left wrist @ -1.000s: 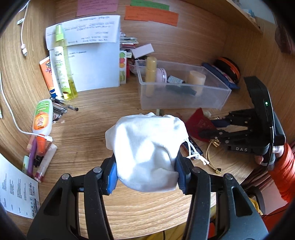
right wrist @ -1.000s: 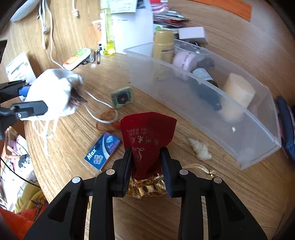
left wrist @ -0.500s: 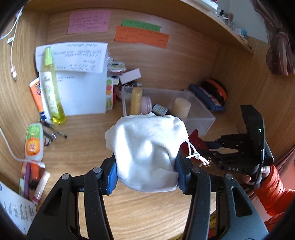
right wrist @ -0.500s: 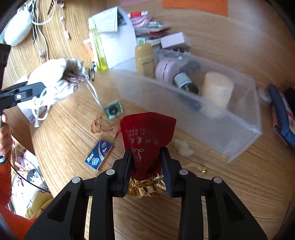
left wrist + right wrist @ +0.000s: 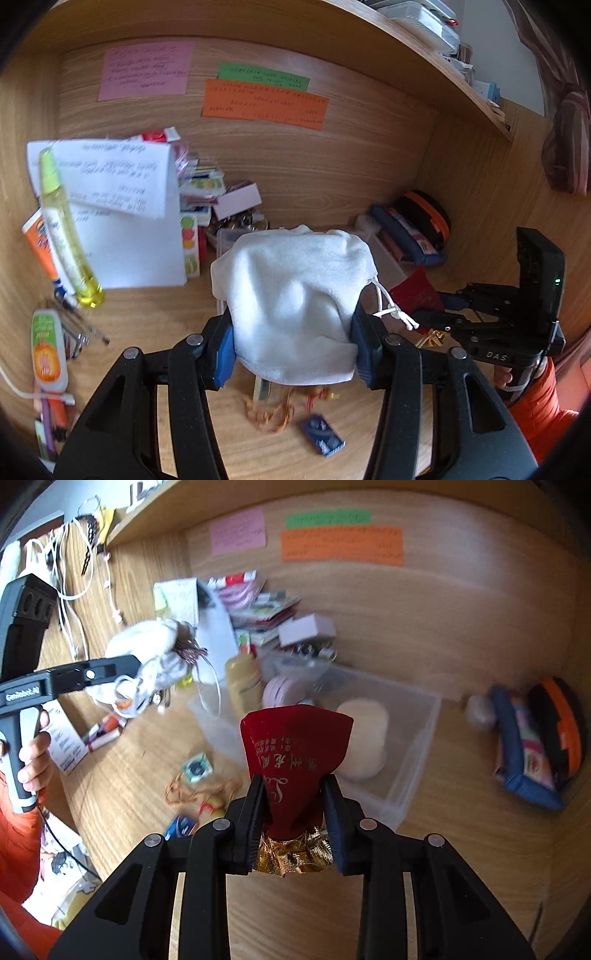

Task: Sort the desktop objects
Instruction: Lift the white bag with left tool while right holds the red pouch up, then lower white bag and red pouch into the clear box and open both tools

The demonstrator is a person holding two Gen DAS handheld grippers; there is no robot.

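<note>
Pouches fill both tools. The left gripper (image 5: 293, 343) clamps a white drawstring pouch (image 5: 295, 299) between its blue pads, the cloth bulging well above the fingers and its knotted cord (image 5: 393, 314) hanging off the right side. From the right wrist view the same pouch (image 5: 147, 657) hangs in the air above the wooden desk (image 5: 461, 812), with a tangle of thin metal showing at its open mouth. The right gripper (image 5: 295, 801) is clenched on a red velvet pouch (image 5: 295, 753) printed with gold characters; its crumpled gold foil end (image 5: 291, 854) sticks out behind the pads.

Beyond the red pouch sits a clear plastic bin (image 5: 413, 760) holding a cream cylinder (image 5: 364, 742), a pink jar (image 5: 284, 690) and a tan bottle (image 5: 242, 681). On the desk lie an orange string (image 5: 269, 415), a small blue box (image 5: 323, 435) and a little green-edged square packet (image 5: 195, 768). A hand (image 5: 31, 757) with an orange sleeve (image 5: 18, 849) grips the left tool's handle. Pink, green and orange notes (image 5: 264, 99) are stuck to the back panel.
</note>
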